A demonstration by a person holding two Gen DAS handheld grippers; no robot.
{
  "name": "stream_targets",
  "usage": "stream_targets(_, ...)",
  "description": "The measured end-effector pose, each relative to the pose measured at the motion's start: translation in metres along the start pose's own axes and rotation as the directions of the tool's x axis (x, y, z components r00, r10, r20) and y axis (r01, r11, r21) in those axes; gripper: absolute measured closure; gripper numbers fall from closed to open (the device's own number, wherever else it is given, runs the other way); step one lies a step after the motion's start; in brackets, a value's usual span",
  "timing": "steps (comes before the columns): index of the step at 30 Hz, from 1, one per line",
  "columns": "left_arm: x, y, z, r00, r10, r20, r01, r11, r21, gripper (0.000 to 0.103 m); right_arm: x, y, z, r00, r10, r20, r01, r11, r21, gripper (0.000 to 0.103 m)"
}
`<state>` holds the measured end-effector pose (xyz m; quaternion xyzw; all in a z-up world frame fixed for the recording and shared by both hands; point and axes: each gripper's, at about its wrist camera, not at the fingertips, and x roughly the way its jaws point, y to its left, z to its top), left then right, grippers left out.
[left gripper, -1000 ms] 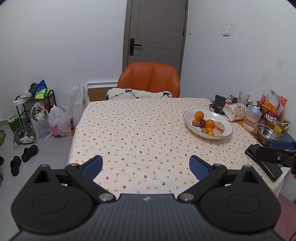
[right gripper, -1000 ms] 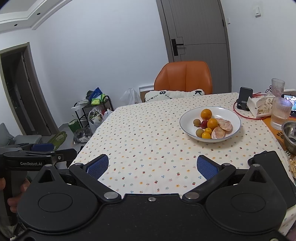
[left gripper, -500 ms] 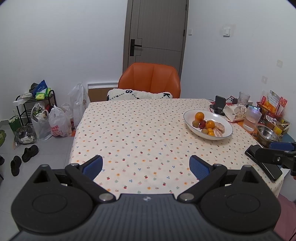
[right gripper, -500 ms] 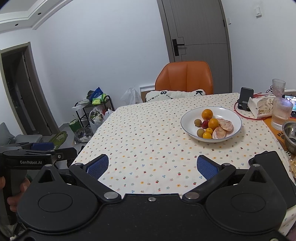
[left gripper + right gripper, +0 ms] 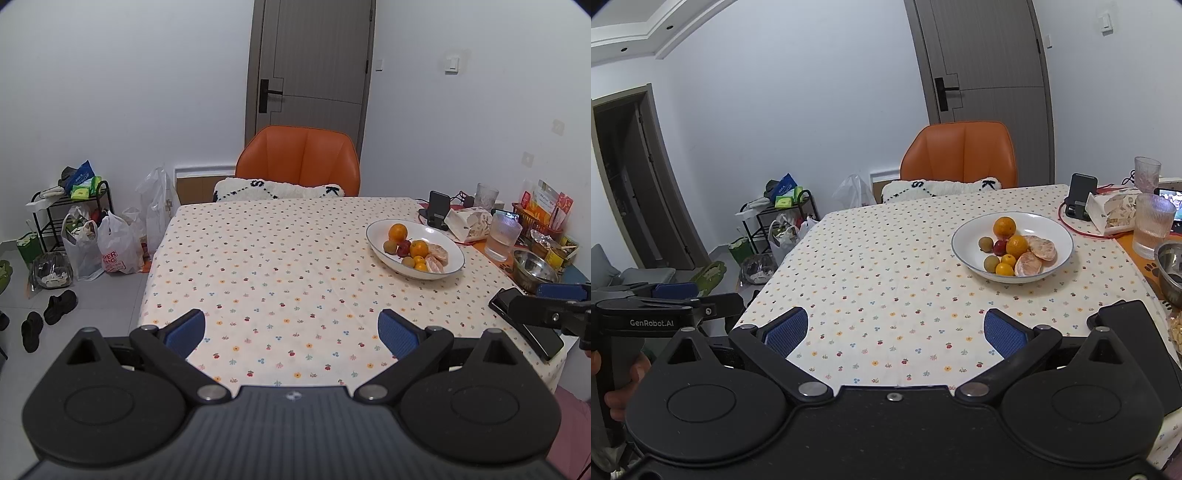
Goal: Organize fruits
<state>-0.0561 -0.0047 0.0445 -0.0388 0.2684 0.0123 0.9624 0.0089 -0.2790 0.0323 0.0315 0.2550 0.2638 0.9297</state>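
We are holding the left gripper (image 5: 291, 334) over the near edge of the table, its blue-padded fingers (image 5: 186, 332) spread wide apart with nothing between them. We are holding the right gripper (image 5: 895, 332) the same way, jaws standing wide and empty above the flower-dotted tablecloth (image 5: 879, 280). In the right wrist view a hand (image 5: 617, 387) is gripping the handle of the left tool at the lower left edge. A black phone (image 5: 528, 325) is lying at the table's right near corner.

Farther on, the white oval bowl (image 5: 964, 243) is sitting on the right part of the table, well apart from both grippers. It is carrying the fruit: a large orange (image 5: 1004, 226) at the back, a second orange (image 5: 1016, 246) in the middle, a small red fruit (image 5: 999, 246) beside it, two brownish-green round fruits (image 5: 985, 243), a small tangerine (image 5: 1004, 269), and two peeled citrus halves (image 5: 1039, 248) touching one another.

Beyond the bowl, a ribbed glass (image 5: 1152, 225), a steel bowl (image 5: 535, 266) and an upright phone stand (image 5: 1080, 197) are crowding the right edge. An orange chair (image 5: 299, 158) is standing at the far side, before a grey door (image 5: 314, 62).
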Motion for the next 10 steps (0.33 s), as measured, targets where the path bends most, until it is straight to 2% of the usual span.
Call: stream_targets(10,0.0014,-0.0015,-0.0010,1.000,0.001,-0.010,-0.001,1.000,0.005,0.004,0.0010,-0.0014,-0.0010,1.000,0.001,-0.006,-0.001,1.000,0.004,0.000)
